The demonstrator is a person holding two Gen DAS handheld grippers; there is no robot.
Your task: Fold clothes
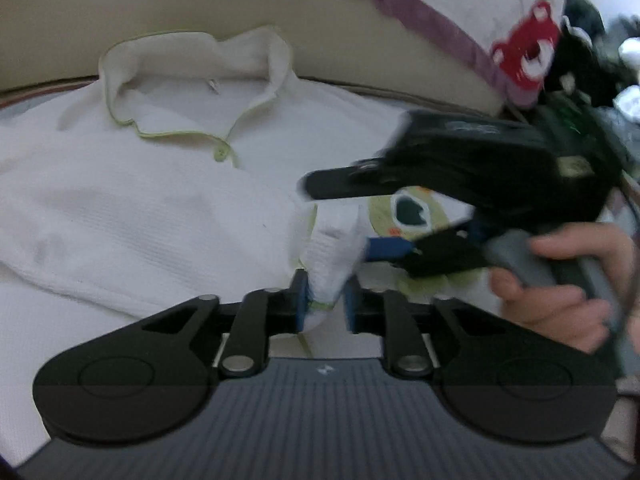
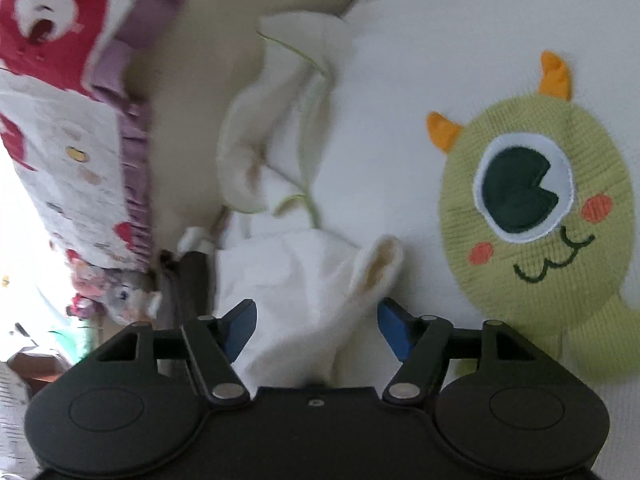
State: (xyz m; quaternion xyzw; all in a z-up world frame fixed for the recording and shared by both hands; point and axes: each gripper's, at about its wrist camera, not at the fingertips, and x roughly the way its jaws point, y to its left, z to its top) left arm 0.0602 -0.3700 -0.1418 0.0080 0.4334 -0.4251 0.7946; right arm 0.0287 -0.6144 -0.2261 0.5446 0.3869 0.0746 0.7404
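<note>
White polo shirt (image 1: pixel 168 200) lies flat just below the beige cushion (image 1: pixel 240 12). Left gripper (image 1: pixel 325 304) is slightly open around a sleeve cuff (image 1: pixel 332 264); right gripper (image 2: pixel 316 332) gapes wide, loose sleeve fabric between.

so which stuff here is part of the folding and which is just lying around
Part of the job:
- white collared shirt with the green monster patch
- its sleeve cuff, between the left gripper pads
- right gripper, open around white fabric

Just lying about:
- red-and-white pillow
- small grey plush toy
</note>
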